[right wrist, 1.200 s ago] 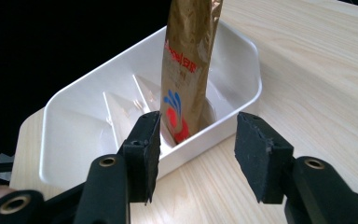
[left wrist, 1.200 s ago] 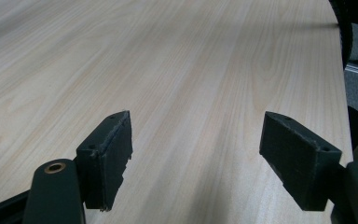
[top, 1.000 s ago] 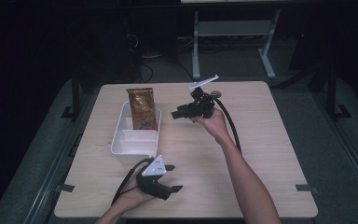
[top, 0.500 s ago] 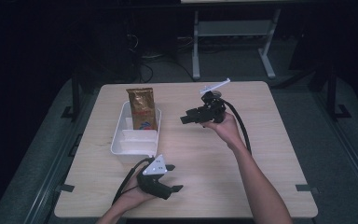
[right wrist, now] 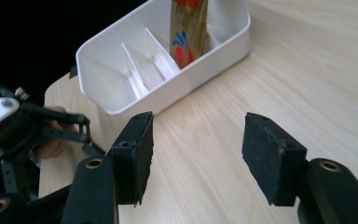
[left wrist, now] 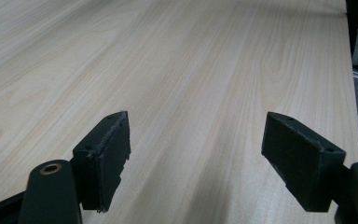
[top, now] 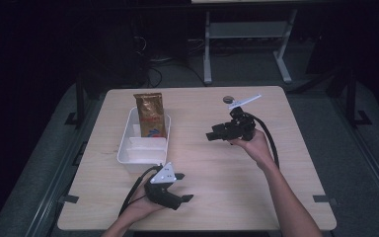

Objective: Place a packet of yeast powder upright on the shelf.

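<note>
Nearest the person, the left gripper [top: 177, 190] lies low at the table's [top: 217, 173] front edge, its jaws wide apart over bare wood, nothing between them. Farther up, the right gripper [top: 212, 135] hangs above mid-table, aimed at the white tray [top: 124, 150]; its jaws have just been opening and stand apart, empty. Beyond, a gold coffee bag [top: 150, 116] stands upright in the tray's far end.
</note>
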Demonstrator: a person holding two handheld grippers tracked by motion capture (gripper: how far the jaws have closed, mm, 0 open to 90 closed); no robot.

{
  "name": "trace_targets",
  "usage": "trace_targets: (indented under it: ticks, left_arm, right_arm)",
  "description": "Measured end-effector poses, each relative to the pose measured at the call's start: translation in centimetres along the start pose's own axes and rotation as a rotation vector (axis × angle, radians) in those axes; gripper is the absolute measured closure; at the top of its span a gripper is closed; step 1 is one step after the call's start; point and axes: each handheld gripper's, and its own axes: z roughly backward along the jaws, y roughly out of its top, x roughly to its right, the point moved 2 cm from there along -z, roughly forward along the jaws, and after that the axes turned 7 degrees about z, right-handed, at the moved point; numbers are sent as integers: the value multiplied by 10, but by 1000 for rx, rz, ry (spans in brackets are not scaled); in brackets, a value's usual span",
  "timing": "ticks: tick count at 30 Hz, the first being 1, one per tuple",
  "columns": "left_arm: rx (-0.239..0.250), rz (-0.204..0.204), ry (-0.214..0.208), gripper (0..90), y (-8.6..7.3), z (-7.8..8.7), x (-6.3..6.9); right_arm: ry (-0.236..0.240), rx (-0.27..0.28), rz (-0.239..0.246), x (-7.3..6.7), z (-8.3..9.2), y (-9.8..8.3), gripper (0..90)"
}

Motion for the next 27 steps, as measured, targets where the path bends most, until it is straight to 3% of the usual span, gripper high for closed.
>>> trace_targets:
  ticks: [27]
  left_arm:
    - [8, 17, -1, 228, 0, 0, -1]
  right_arm:
    - [-52, 7, -43, -12, 52, -67, 386]
